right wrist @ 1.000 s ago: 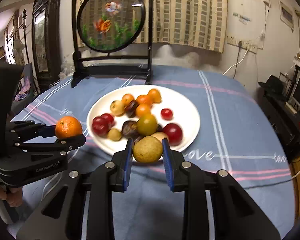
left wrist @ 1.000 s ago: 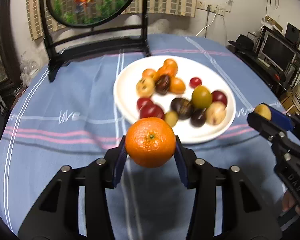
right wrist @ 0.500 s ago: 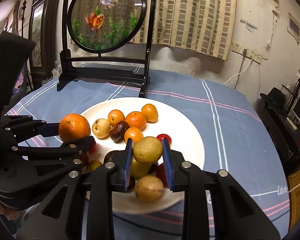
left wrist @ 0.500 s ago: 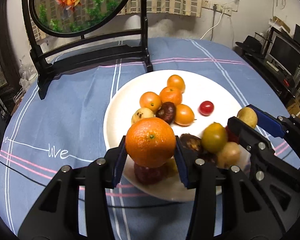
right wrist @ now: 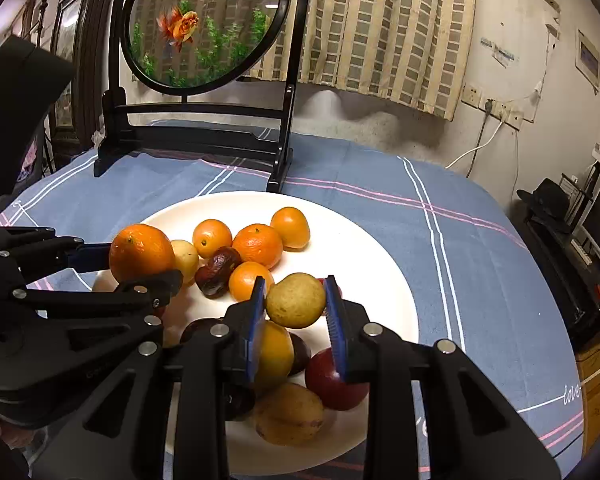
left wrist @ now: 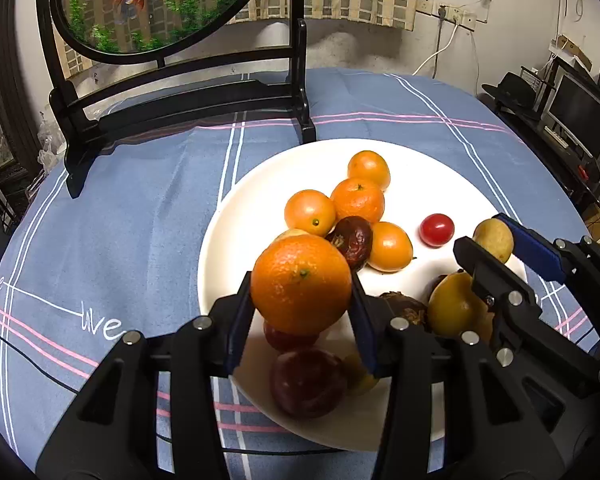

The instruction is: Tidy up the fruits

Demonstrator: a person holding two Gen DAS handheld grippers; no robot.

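My left gripper [left wrist: 301, 320] is shut on a large orange [left wrist: 301, 283] and holds it above the near left part of a white plate [left wrist: 260, 184]. My right gripper [right wrist: 296, 314] is shut on a small yellow-brown fruit [right wrist: 296, 300] over the plate's [right wrist: 364, 256] near middle. In the left wrist view that fruit [left wrist: 493, 238] and the right gripper [left wrist: 500, 248] show at the right. The plate carries several small oranges [left wrist: 358, 199], a brown date [left wrist: 352, 238], a cherry tomato [left wrist: 436, 229], dark red plums [left wrist: 308, 382] and a yellow fruit [left wrist: 452, 306]. The right wrist view shows the held orange [right wrist: 142, 253] at left.
A round fish-picture screen on a black stand [left wrist: 188, 92] rises behind the plate on the blue striped tablecloth [left wrist: 120, 220]. Shelves with electronics [left wrist: 572, 120] stand beyond the table's right edge. A curtain and wall sockets [right wrist: 492, 108] lie behind.
Both grippers have moved forward over the plate, each still carrying its fruit. The plate now lies beneath the fingers instead of ahead of them.
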